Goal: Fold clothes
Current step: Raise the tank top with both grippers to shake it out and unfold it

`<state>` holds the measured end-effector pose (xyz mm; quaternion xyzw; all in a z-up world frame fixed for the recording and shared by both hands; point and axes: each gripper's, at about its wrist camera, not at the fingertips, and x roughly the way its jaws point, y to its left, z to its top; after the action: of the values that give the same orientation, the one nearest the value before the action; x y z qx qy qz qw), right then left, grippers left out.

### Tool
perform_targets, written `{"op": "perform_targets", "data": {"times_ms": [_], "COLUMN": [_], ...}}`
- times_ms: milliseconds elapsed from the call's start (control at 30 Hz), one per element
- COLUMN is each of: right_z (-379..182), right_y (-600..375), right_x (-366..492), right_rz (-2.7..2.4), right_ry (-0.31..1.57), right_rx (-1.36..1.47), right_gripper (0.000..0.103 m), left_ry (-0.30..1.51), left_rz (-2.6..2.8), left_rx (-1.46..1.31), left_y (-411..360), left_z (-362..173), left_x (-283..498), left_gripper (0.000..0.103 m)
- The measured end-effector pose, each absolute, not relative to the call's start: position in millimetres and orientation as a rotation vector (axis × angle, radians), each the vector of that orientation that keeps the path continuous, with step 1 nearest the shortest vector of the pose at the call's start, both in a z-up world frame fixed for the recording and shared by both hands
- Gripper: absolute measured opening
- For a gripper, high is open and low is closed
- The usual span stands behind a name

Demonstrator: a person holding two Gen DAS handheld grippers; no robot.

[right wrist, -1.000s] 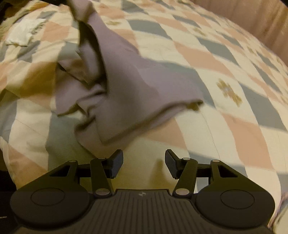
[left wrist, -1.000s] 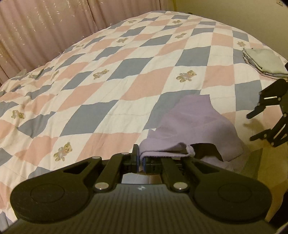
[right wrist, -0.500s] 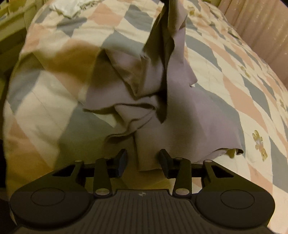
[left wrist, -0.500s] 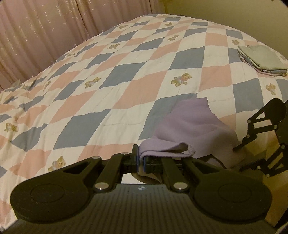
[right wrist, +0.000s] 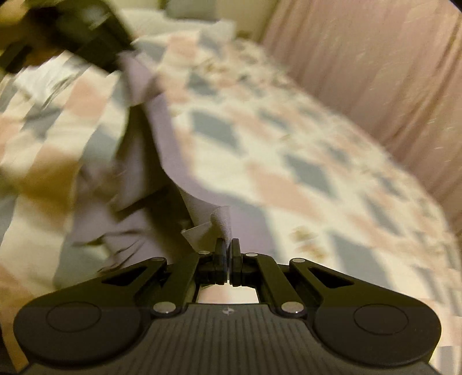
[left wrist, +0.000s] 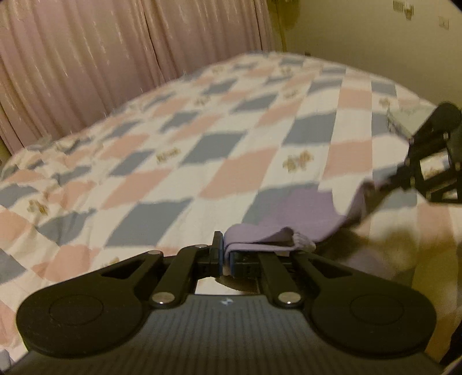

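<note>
Bed covered by quilt [left wrist: 202,150]: diamond patchwork in pink, grey-blue and white, small bear motifs (blurred in both views). Pink pleated curtain [left wrist: 115,57] runs along the far side of the bed. Cream wall [left wrist: 361,37] at the right end, with a few small fixtures [left wrist: 404,8] near its top.

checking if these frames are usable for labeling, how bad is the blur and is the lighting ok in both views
Left wrist view: bedspread pattern smeared, left gripper and the lilac cloth edge in it sharp. Right wrist view: heavier smear over bedspread and cloth, only the right gripper crisp. Both dim, with a yellow cast at the edges.
</note>
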<state>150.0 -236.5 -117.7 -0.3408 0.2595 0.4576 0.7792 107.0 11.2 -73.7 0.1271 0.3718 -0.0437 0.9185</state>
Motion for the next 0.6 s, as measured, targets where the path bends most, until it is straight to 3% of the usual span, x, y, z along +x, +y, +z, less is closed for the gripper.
{"op": "perform_targets", "data": {"times_ms": [267,600], "right_z": [-8.8,96.6], "right_y": [-258.4,-253.3], "right_x": [105.8,-56.3], "right_rz": [0.757,0.38], "right_ry": [0.359,0.214], "right_rx": [-0.724,-0.661], "right_gripper": [0.0,0.0], "left_ry": [0.603,0.428], "left_rz": [-0.201,-0.428], "left_rx": [0.268,0.195], "left_y": [1.6,34.0], "left_z": [-7.5,63.8], "left_x": [66.1,-41.3], "left_gripper": [0.001,0.0]}}
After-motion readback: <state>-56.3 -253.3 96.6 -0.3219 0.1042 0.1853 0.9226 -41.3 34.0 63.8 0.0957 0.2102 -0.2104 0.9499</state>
